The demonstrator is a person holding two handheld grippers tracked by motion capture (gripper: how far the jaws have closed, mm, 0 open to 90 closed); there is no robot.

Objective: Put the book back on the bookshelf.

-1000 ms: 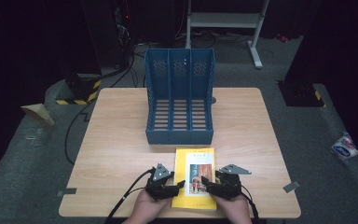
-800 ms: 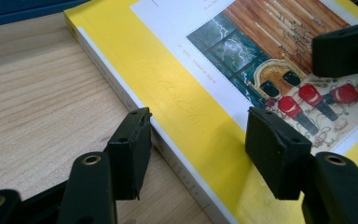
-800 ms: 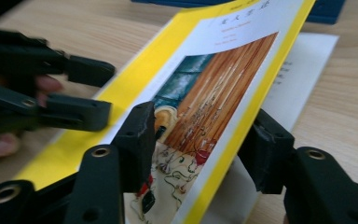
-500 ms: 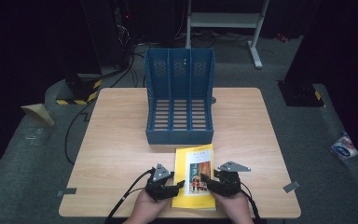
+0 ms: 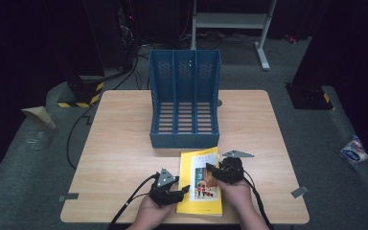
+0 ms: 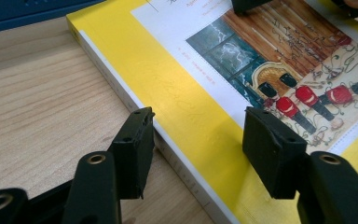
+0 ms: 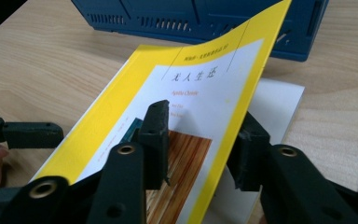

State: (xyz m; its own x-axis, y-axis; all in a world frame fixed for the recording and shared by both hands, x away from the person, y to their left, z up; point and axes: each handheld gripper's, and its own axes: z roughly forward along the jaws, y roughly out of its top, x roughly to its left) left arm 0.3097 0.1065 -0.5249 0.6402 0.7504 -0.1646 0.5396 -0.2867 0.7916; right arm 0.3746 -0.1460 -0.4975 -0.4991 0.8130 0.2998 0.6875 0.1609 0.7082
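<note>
A yellow paperback book (image 5: 199,163) with a picture of red-coated guards lies on the wooden table (image 5: 120,143) near its front edge. My left gripper (image 5: 176,190) is at the book's left side. In the left gripper view its jaws (image 6: 196,126) straddle the spine edge of the book (image 6: 177,70), one beside the spine and one over the cover, still apart. My right gripper (image 5: 216,171) is at the book's right side. Its jaws (image 7: 205,130) have just been closing, and the lifted, curved front cover (image 7: 205,79) stands between them, not pinched. A white page (image 7: 279,102) shows underneath.
A blue three-slot file rack (image 5: 184,115) stands in the middle of the table just beyond the book, its base (image 7: 191,18) close behind the cover. Bare wood lies to the left and right. Dark floor, cables and a metal stand surround the table.
My right gripper has shifted a little up the book toward the rack and its jaws have narrowed around the raised cover. The left gripper has stayed put.
</note>
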